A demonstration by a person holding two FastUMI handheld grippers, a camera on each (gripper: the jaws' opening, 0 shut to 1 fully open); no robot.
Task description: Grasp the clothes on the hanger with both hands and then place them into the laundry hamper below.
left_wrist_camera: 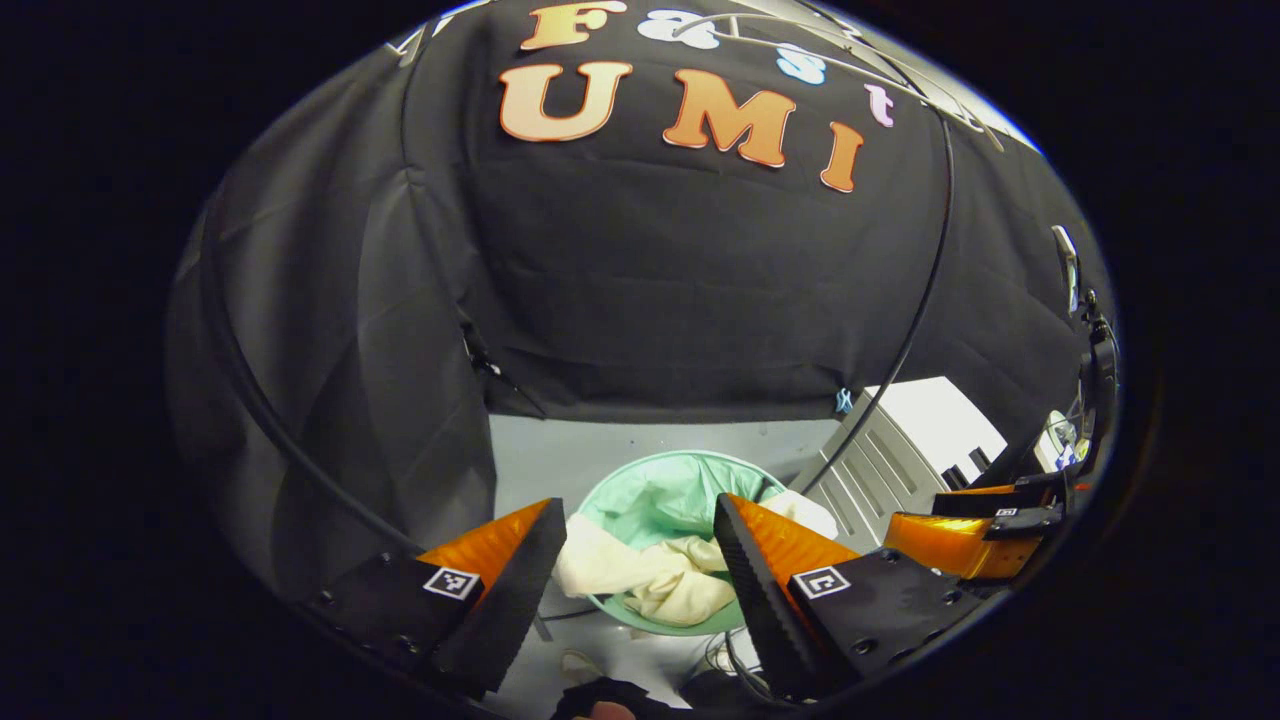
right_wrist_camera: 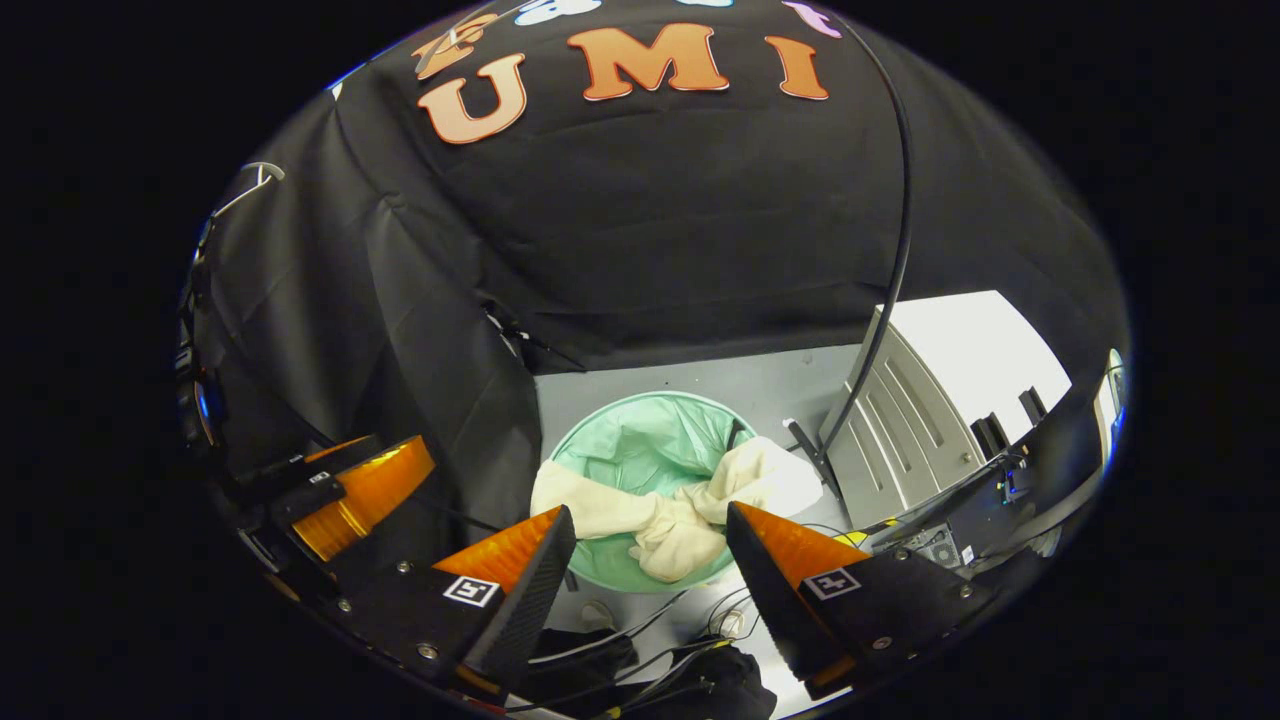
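Both grippers, left (left_wrist_camera: 635, 560) and right (right_wrist_camera: 650, 570), are held open and empty above the hamper (right_wrist_camera: 600, 432); the cream clothes (right_wrist_camera: 670, 510) are draped over its near rim, seemingly released.

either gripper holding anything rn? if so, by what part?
Nothing held. The left gripper and right gripper are both open and empty; the cloth lies draped over the hamper rim below them.
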